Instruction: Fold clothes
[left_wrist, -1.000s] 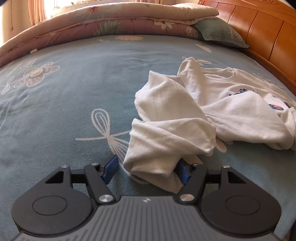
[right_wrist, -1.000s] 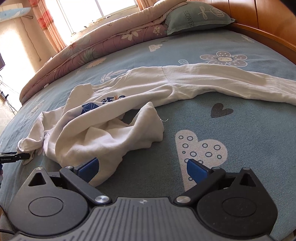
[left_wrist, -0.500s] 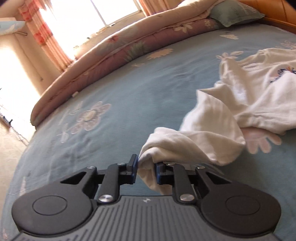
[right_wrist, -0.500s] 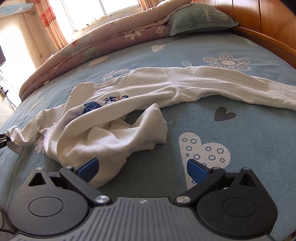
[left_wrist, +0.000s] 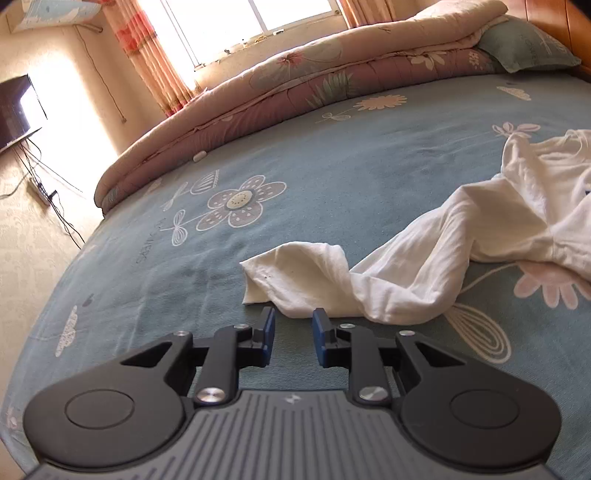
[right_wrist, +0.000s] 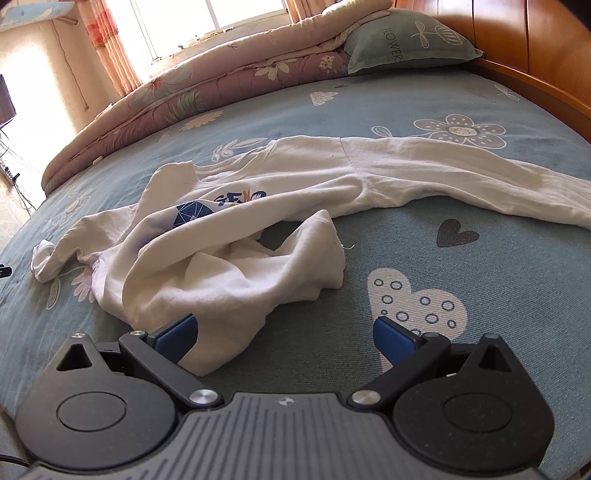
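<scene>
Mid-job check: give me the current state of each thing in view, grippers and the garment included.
left gripper: open, empty, at the sleeve end.
right gripper: wide open, hem lying between fingers.
white shirt: crumpled, unfolded, on the bed.
left sleeve: stretched out, twisted, released.
right sleeve: laid out flat.
quilt: folded along bed edge.

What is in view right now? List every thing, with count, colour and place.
shirt: one, white with a blue print, crumpled mid-bed, both sleeves stretched out
bed sheet: one, teal with flower and heart prints, covering the bed
quilt: one, pink and mauve floral, folded along the far edge
pillow: one, teal, far right by the headboard
headboard: one, orange wood, right side
curtains: orange-pink, at the window
left claw: one, black with blue pads, open, just short of the sleeve end
right claw: one, black with blue pads, open wide, at the shirt hem
</scene>
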